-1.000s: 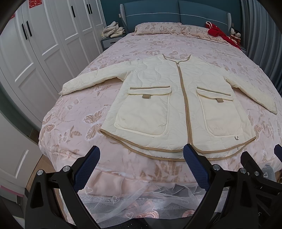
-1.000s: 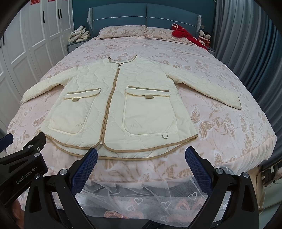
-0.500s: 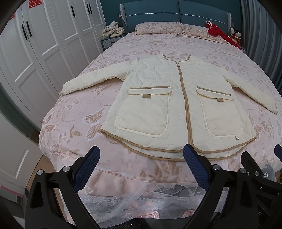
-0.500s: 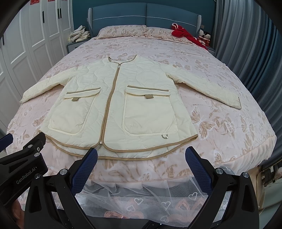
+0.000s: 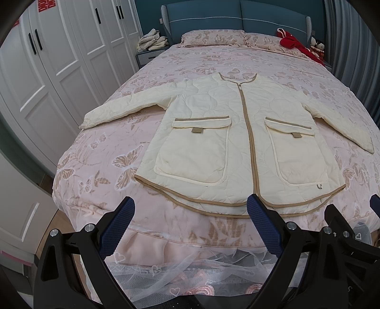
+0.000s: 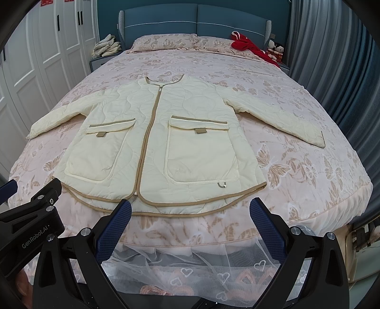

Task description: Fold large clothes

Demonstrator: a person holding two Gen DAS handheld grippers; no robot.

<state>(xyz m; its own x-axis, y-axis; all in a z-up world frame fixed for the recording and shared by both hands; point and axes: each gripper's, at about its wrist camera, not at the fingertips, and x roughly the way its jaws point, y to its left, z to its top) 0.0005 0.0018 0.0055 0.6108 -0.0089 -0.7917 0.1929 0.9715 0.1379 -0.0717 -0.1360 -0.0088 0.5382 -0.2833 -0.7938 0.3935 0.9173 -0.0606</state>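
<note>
Jacket (image 5: 228,140) first: one cream quilted jacket lies flat and face up on the bed (image 5: 99,156), spread across the half nearer the cameras, its curved hem close to the foot edge. Tan binding runs round the neckline, down the closed front zip and along the hem. Both sleeves are stretched outward and slightly down, one to each side. It has two large patch pockets (image 6: 201,152) with tan-edged flaps, each flap carrying a small tan tab.

One bed carries it, covered in a pink butterfly-print spread, with a white lace skirt (image 6: 190,266) dotted with hearts hanging at the foot. Two pillows (image 6: 166,41) in matching print sit against the blue headboard (image 6: 194,16). White wardrobe doors (image 5: 47,71) stand along one side, grey curtains (image 6: 332,59) on the other. One red garment (image 6: 249,46) lies near the pillows, and beside it are what look like two small dolls (image 6: 275,50) — too small to be sure. A heap of pale cloth (image 5: 152,42) rests on the nightstand.

Left gripper (image 5: 190,218) and right gripper (image 6: 190,218) both hover off the foot of the bed, short of the hem — fingers spread wide, gripping nothing.
</note>
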